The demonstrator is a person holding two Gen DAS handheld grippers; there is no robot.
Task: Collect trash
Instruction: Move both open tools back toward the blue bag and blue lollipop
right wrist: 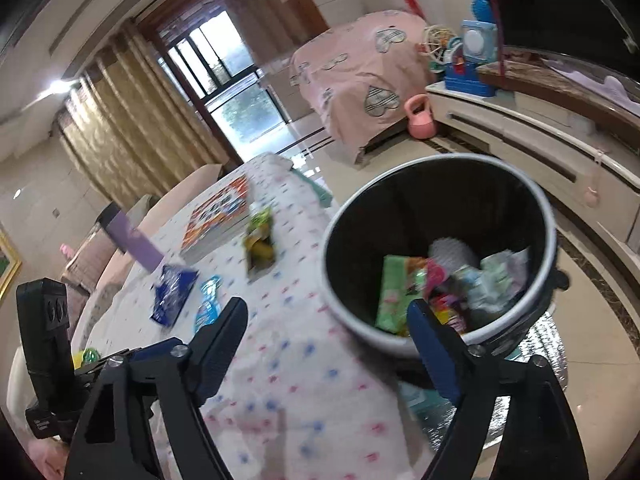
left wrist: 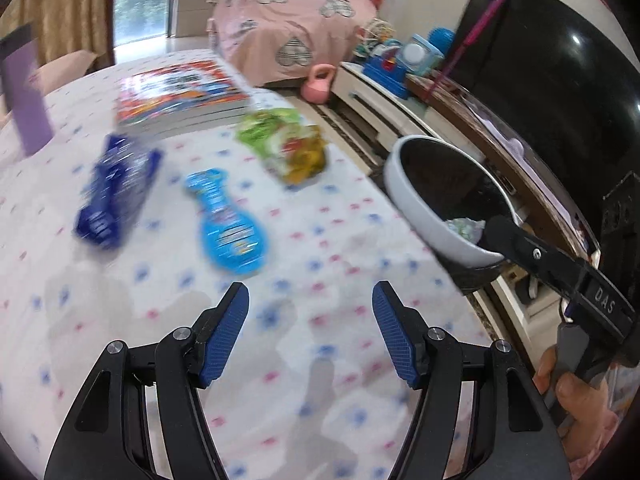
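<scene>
Three wrappers lie on the flowered tablecloth (left wrist: 328, 240): a dark blue bag (left wrist: 116, 190), a light blue bottle-shaped packet (left wrist: 228, 220) and a green-yellow snack bag (left wrist: 288, 148). My left gripper (left wrist: 310, 336) hovers open and empty over the cloth, just short of the light blue packet. A round bin (right wrist: 360, 320) with a white rim and black inside stands off the table's right edge, holding several wrappers, among them a green packet (right wrist: 394, 292). My right gripper (right wrist: 328, 344) hangs open and empty at the bin's near rim; in the left wrist view one of its fingers (left wrist: 500, 232) reaches over the bin (left wrist: 408, 204).
A stack of colourful books (left wrist: 180, 96) lies behind the wrappers, with a purple box (left wrist: 24, 88) at the far left. Beyond the table are a pink-covered bed (left wrist: 288, 20), a pink kettlebell (left wrist: 318, 84) on the floor, a low cabinet with toys (left wrist: 396, 64) and a dark TV screen (left wrist: 540, 60).
</scene>
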